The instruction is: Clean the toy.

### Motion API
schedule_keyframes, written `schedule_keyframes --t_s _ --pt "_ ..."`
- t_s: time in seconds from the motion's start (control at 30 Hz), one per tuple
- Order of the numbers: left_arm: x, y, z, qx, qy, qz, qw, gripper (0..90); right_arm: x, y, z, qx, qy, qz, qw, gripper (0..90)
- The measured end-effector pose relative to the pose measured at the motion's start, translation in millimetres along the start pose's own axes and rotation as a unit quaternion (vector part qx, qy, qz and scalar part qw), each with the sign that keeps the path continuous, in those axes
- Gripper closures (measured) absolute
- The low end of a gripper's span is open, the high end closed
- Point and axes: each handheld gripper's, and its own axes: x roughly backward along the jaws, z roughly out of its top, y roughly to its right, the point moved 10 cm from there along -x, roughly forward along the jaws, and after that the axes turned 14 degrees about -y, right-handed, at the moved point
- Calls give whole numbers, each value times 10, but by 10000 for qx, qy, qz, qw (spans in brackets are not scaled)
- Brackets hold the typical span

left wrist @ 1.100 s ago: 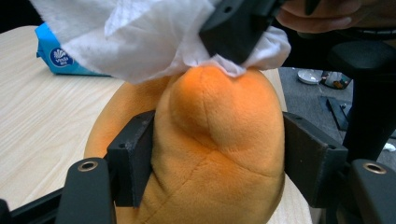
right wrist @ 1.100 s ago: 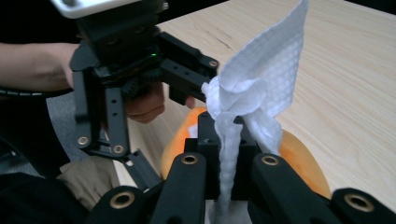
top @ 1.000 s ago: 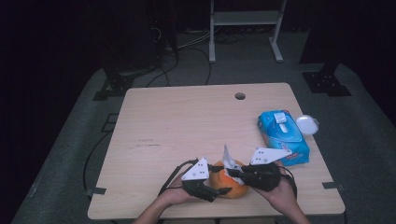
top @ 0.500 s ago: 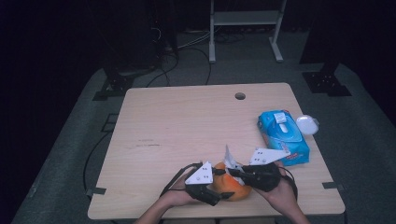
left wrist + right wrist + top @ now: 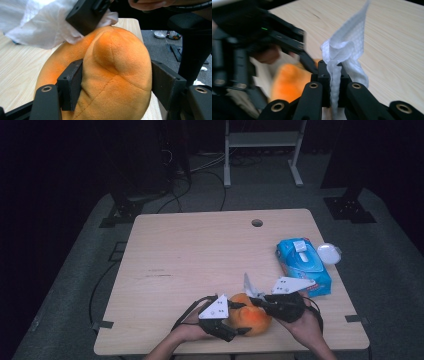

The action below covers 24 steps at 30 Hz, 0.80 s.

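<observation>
the step in hand looks like wiping an orange plush toy that sits near the front edge of the wooden surface, at about six o'clock of it in the high view. the left gripper has its fingers clenched on the toy from both sides, as the left gripper view shows, steadying it. the right gripper has its fingers pinched tight on a white wipe, which touches the toy's top on the one o'clock side. the next move, as i judge it, calls for drawing the wipe across the plush while the left grip holds firm. a blue pack of wipes lies near at two o'clock; the front edge is close, so strokes should head toward twelve o'clock, where there is open room.
</observation>
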Motion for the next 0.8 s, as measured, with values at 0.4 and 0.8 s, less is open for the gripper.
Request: schedule_keyframes --t_s 0.4,0.8 --pt "122 -217 -41 516 188 100 9984 322 130 177 -51 -292 172 -87 9994 860" --pt "168 -279 -83 582 149 171 9980 321 130 314 -157 -552 173 9 9983 861"
